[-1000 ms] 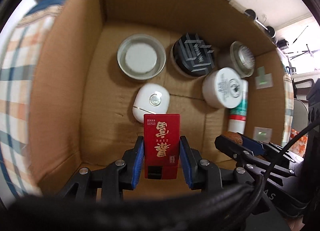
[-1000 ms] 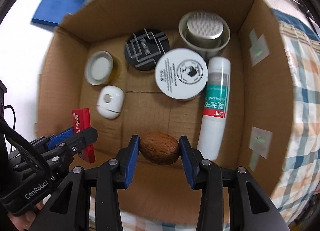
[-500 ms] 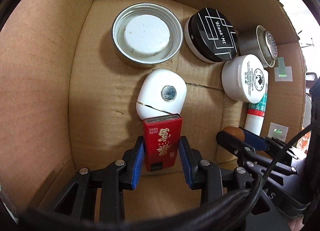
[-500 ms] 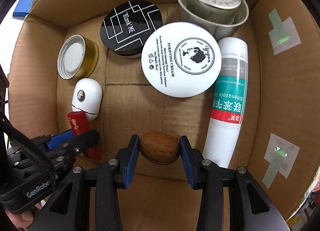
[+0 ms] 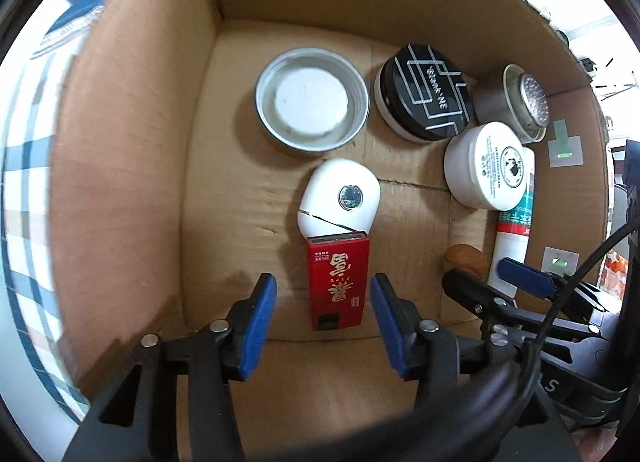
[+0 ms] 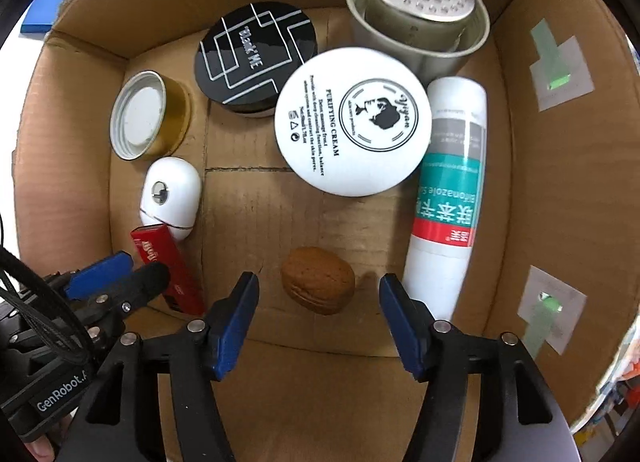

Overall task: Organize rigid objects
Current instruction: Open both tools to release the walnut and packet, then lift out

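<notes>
Red box (image 5: 337,282) is seen lying flat on the cardboard box (image 5: 132,182) floor between the spread, released jaws of the left gripper (image 5: 323,304), its far end touching a white oval case (image 5: 339,198). The walnut (image 6: 318,286) is likewise left lying free between the parted jaws of the right gripper (image 6: 318,302), beside a white tube (image 6: 446,198)

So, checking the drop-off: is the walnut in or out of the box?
In: the walnut lies on the box floor, free between the open right gripper.
</notes>
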The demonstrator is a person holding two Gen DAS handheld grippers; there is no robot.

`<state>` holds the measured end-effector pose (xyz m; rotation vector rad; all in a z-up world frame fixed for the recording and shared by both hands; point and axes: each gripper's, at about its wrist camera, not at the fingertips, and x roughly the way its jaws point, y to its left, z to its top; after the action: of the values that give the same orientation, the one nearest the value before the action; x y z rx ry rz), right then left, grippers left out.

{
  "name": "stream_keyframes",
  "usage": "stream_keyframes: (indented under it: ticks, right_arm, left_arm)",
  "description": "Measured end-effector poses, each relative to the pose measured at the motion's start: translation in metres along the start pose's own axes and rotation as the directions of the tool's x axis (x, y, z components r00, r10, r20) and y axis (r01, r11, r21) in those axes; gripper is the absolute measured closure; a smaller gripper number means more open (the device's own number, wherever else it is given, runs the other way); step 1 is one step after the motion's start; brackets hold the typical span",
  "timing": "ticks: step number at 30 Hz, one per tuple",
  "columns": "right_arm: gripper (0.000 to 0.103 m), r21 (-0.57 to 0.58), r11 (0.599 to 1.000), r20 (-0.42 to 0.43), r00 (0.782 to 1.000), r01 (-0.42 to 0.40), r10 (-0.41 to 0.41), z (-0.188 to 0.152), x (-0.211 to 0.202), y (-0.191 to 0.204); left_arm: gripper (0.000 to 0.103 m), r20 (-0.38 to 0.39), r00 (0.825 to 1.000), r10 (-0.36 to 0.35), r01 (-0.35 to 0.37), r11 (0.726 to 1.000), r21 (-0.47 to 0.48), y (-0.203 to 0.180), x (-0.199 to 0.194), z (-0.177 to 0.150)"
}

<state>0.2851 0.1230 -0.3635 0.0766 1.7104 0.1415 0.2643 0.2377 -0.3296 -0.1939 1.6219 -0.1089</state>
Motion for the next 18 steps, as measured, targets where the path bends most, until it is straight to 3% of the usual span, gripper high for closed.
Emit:
stream_keyframes:
  ticks: [4, 10, 14, 18]
  right_arm:
    - [0.026, -0.002, 1.000, 0.032, 0.999, 0.012, -0.012, -0.004, -0.017, -0.003]
    - [0.013, -0.003, 0.998, 0.089, 0.994, 0.056, -0.056, -0.009, -0.049, -0.007]
    - [0.001, -0.008, 0.995, 0.131, 0.986, 0.101, -0.100, -0.018, -0.068, -0.009]
    - [0.000, 0.004, 0.992, 0.168, 0.978, 0.126, -0.125, -0.028, -0.087, -0.010]
  left_arm:
    - [0.029, 0.059, 0.998, 0.020, -0.020, 1.000, -0.006, 0.002, -0.023, -0.007]
    - [0.007, 0.132, 0.990, 0.040, -0.038, 0.999, -0.019, 0.004, -0.059, -0.018]
    - [0.000, 0.169, 0.984, 0.051, -0.048, 0.999, -0.022, 0.011, -0.072, -0.020]
    - [0.000, 0.217, 0.974, 0.064, -0.060, 0.998, -0.025, 0.007, -0.084, -0.029]
